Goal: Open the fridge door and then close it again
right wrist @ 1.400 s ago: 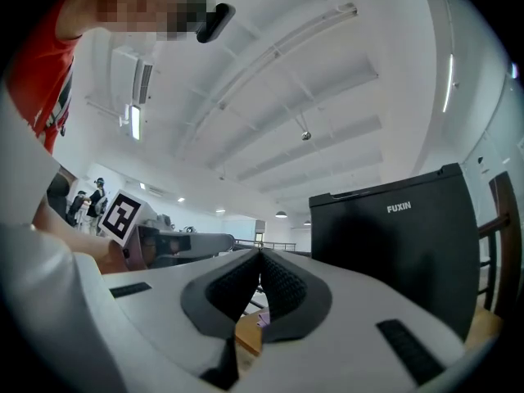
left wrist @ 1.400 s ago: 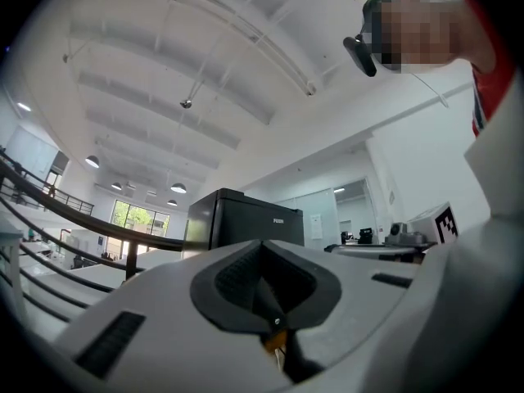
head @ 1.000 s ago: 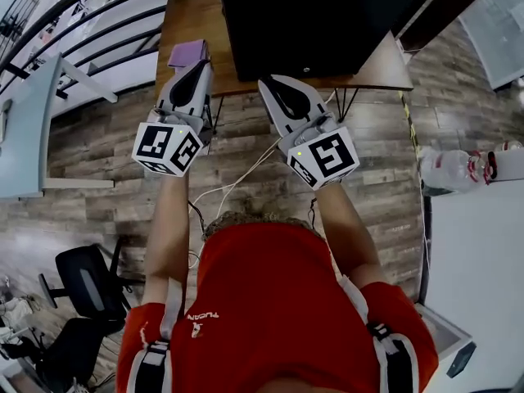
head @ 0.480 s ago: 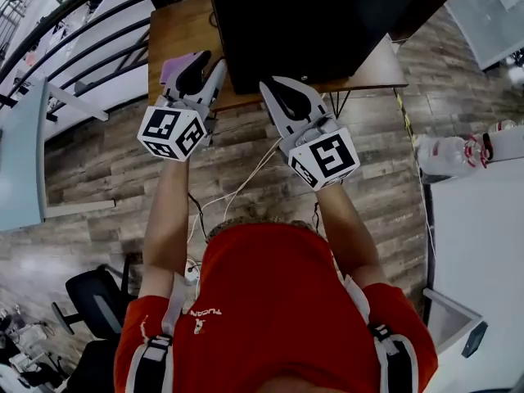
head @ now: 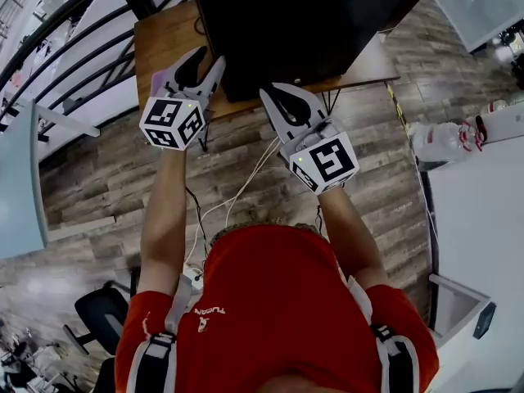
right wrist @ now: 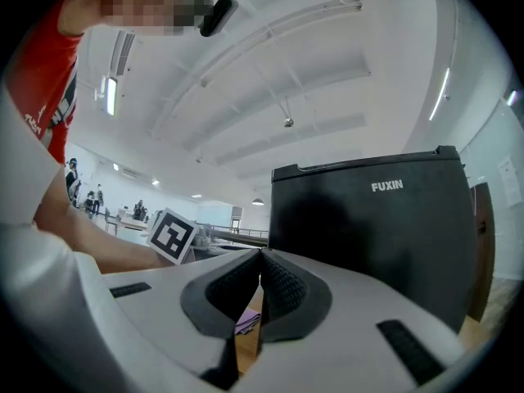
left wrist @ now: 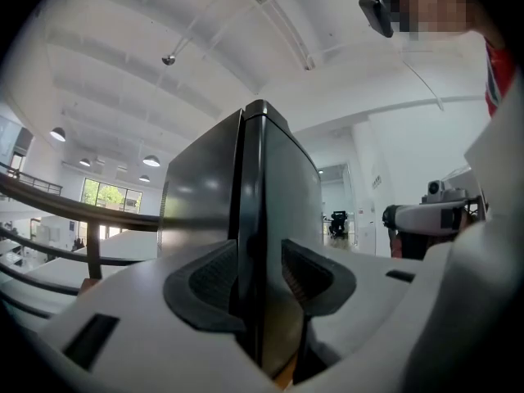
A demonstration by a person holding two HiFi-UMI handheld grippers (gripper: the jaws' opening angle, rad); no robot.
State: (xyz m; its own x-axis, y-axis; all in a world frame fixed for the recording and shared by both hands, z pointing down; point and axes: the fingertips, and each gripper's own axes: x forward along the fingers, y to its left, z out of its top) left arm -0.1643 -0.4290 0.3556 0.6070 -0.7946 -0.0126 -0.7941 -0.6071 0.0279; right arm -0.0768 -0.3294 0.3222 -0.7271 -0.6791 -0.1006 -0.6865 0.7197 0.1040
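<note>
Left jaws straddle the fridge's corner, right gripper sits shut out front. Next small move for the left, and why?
Probably close the left gripper on the door edge. Its jaws have just been opening and stand apart with that edge of the fridge between them, not pinched. A grip there should let it swing the door open.

Bright, even light from ceiling lamps (left wrist: 151, 161); strong fisheye warping, dark vignetted corners.
</note>
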